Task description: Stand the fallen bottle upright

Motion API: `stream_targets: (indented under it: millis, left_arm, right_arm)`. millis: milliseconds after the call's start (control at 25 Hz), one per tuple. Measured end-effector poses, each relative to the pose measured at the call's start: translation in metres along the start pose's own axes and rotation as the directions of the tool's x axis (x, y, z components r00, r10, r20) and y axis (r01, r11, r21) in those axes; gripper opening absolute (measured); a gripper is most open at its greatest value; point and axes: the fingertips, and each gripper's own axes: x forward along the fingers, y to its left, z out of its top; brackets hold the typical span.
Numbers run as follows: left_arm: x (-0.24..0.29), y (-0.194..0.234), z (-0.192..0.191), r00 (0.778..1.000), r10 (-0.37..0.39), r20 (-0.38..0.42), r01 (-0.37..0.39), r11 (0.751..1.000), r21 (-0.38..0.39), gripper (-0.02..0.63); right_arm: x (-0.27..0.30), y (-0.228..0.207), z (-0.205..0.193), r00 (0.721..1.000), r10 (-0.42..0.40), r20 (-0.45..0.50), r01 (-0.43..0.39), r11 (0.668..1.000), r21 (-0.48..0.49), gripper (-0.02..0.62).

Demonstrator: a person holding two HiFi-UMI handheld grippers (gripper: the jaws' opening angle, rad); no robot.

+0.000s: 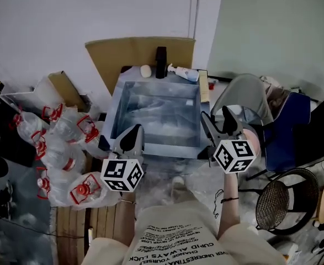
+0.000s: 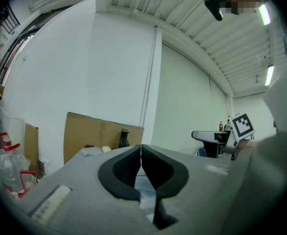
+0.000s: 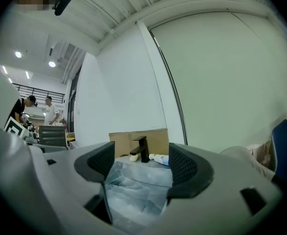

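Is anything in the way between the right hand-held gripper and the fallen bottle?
Nothing visible. Only the open sink basin lies between the right hand-held gripper and the fallen bottle on the far rim; the black faucet stands beside it, to its left.

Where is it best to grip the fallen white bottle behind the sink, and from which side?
Grip the bottle across its wide body, not the narrow neck that points at the faucet. It lies flat on its side, so probably come from above with the open right gripper.
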Motion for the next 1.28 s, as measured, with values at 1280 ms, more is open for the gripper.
stream_targets:
  millis: [1280]
  left_arm:
    - [0.210, 0.066, -0.050, 0.978, 0.045, -0.204, -0.065, 0.994, -0.092, 0.025]
  right_arm:
    - [0.273, -0.068, -0.051, 0.896, 0.212, -0.389, -0.319, 0.919, -0.234, 0.344]
